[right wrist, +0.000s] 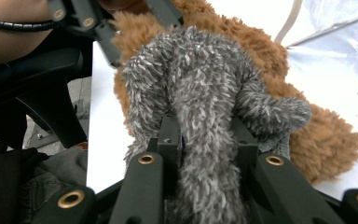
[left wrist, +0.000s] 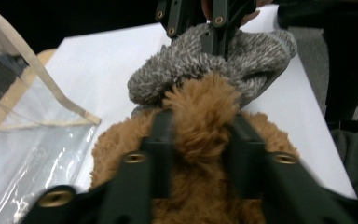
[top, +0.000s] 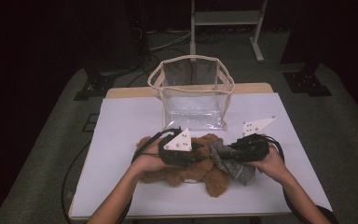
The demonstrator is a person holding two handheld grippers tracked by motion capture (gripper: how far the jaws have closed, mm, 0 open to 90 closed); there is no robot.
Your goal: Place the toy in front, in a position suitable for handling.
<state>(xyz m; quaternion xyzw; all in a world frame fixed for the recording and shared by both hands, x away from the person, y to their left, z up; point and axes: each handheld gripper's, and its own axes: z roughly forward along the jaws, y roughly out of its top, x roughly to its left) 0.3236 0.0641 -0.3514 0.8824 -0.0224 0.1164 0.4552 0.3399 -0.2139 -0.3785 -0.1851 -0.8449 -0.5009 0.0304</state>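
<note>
A brown plush bear (top: 193, 169) lies on the white table top (top: 121, 140) near the front. My left gripper (top: 196, 156) is shut on a limb of the brown bear (left wrist: 200, 116), its jaws pinching the fur from both sides. A grey fuzzy garment (top: 235, 165) hangs over the bear's right side. My right gripper (top: 223, 150) is shut on a fold of this grey garment (right wrist: 205, 140). In the left gripper view the grey garment (left wrist: 242, 60) caps the end of the brown limb, with the right gripper's jaws on it from above.
A clear plastic bag with a beige trim (top: 193, 91) stands open at the back of the table, just behind the bear. A white stand (top: 223, 28) is on the floor beyond. Cables trail off the left side.
</note>
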